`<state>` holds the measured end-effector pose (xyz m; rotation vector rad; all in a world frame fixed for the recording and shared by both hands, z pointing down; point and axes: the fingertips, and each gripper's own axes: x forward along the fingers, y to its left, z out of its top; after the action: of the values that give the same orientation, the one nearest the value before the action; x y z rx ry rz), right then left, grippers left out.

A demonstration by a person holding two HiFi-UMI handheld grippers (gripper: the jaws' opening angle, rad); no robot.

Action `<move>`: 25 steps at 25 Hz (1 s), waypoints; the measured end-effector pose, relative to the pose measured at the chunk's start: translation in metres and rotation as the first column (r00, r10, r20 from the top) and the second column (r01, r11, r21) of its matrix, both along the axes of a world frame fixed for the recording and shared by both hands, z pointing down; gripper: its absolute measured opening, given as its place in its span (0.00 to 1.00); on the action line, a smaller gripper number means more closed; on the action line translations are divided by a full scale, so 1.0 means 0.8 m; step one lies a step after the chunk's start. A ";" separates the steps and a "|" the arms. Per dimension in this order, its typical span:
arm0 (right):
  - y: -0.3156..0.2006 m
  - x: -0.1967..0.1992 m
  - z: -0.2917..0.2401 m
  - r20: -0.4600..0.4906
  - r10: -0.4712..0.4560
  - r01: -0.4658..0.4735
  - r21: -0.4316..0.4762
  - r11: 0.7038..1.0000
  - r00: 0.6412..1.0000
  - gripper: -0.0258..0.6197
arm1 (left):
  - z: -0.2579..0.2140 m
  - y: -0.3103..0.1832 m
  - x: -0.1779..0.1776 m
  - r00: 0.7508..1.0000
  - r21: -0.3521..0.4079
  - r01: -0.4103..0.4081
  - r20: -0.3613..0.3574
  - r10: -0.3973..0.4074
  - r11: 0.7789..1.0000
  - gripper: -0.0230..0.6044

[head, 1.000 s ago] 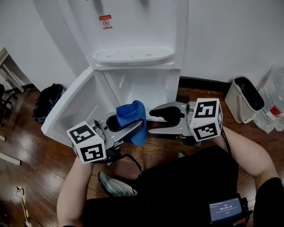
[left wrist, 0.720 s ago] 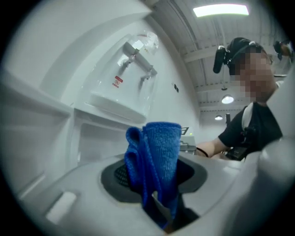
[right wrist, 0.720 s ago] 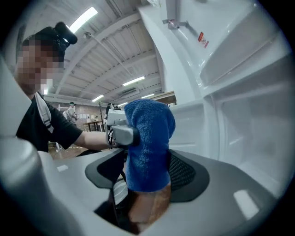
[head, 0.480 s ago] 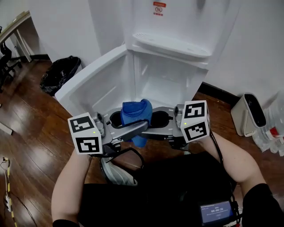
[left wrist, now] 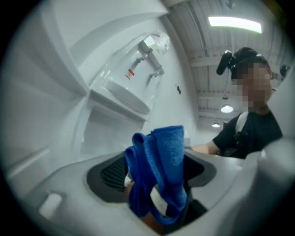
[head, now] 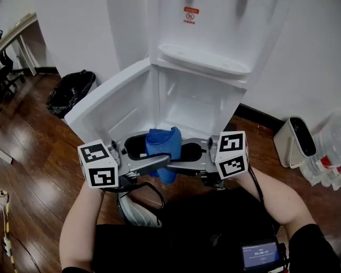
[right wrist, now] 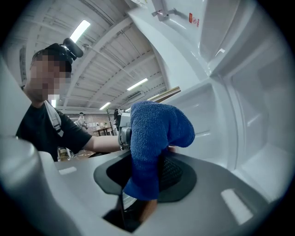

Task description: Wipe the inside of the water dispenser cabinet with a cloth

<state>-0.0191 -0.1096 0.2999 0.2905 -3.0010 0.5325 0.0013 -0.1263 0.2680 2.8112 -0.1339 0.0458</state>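
Blue cloth (head: pixel 161 143) clamped by left gripper (head: pixel 164 158), seemingly right gripper (head: pixel 179 158) too, open white cabinet (head: pixel 198 101), wood floor (head: pixel 37 154)

The water dispenser (head: pixel 202 53) is cut off by the head view's upper edge, its red label (head: pixel 189 13) is too small to read, and only one corner of the desk (head: pixel 18 29) shows, the rest cropped away.

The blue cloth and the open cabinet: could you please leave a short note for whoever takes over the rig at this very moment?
Left hand-held gripper: shut on the blue cloth.
Right hand-held gripper: jaws either side of the same cloth; grip unclear.
Both are held in front of the water dispenser cabinet, whose door is open.
Done: the cloth is not inside yet.
Left: carry the cloth in and wipe the interior.
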 end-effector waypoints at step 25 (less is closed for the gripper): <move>-0.443 0.207 0.017 -0.086 0.911 -0.834 0.376 0.404 0.403 0.26 | -0.003 -0.030 -0.084 0.818 0.260 0.504 0.161 -0.552 0.824 0.41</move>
<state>0.1464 -0.4639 0.3136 1.8872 -2.3454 0.0484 -0.0658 -0.1501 0.2658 2.8474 -1.0324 0.2398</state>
